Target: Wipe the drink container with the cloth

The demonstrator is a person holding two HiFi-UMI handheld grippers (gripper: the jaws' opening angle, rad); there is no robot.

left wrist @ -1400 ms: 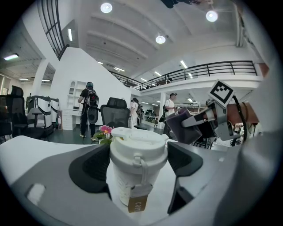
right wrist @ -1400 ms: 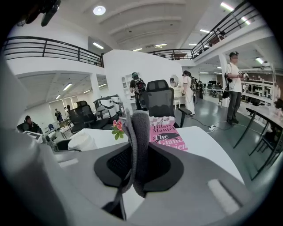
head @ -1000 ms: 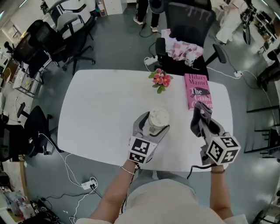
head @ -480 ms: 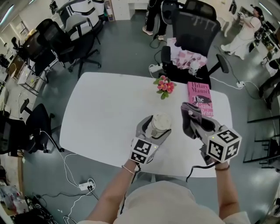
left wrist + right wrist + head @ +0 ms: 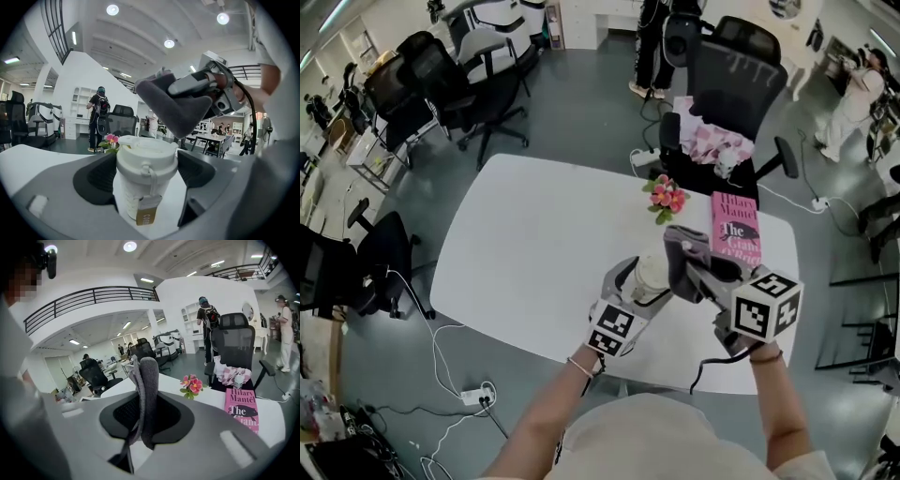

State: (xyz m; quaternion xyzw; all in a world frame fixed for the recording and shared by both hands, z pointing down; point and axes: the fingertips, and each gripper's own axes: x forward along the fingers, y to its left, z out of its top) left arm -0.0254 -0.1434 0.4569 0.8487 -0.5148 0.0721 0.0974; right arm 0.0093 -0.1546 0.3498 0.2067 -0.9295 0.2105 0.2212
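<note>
Cup stands upright near the table's near edge, with open surface leftward. The left gripper apparently grips it, and the right gripper pinches the cloth just above.

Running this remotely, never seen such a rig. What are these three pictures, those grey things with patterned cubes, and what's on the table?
No robot: a person holds a two-fingered gripper in each hand; the patterned cubes are part of them. The top-down picture comes from a camera on the person's head; the other two from cameras riding on each gripper, looking along its fingers. The left gripper grips the white lidded drink cup standing on the white table. The right gripper pinches a grey cloth close to the cup's lid. A pink book and flowers also lie on the table.
</note>
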